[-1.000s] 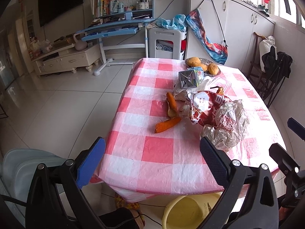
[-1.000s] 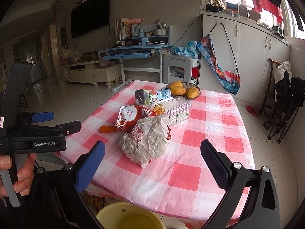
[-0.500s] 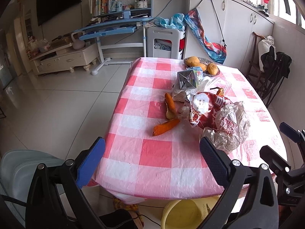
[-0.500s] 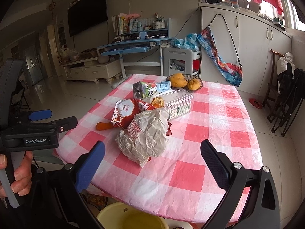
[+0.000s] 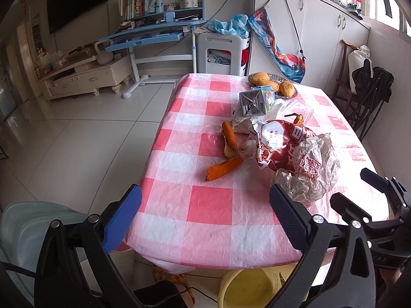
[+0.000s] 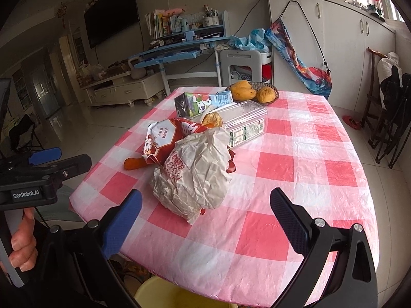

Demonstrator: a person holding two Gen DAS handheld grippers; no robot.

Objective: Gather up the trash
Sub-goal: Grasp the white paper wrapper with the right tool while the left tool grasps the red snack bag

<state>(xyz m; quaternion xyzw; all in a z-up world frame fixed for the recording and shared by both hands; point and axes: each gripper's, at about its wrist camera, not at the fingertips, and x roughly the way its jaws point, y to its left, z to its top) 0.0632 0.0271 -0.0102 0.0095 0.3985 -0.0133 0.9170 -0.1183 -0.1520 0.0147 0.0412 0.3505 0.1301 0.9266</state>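
Left gripper [image 5: 205, 220] fingers spread wide and empty, right gripper [image 6: 205, 220] likewise, crumpled paper wrapper [image 6: 192, 177] on checked tabletop [image 6: 295, 166], beside red snack bag [image 6: 164, 138], yellow bin [image 5: 246, 287] below.

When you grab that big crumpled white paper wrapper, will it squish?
Probably yes. The crumpled white paper wrapper is full of creases and looks puffy, so it likely squashes and feels light. It leans on the red snack bag, which may shift too. Wrinkled paper shouldn't slip much.

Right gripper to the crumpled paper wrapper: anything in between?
Nothing. In the right wrist view only bare checked tablecloth lies between the open right gripper and the crumpled paper wrapper, which sits just ahead of the fingertips.
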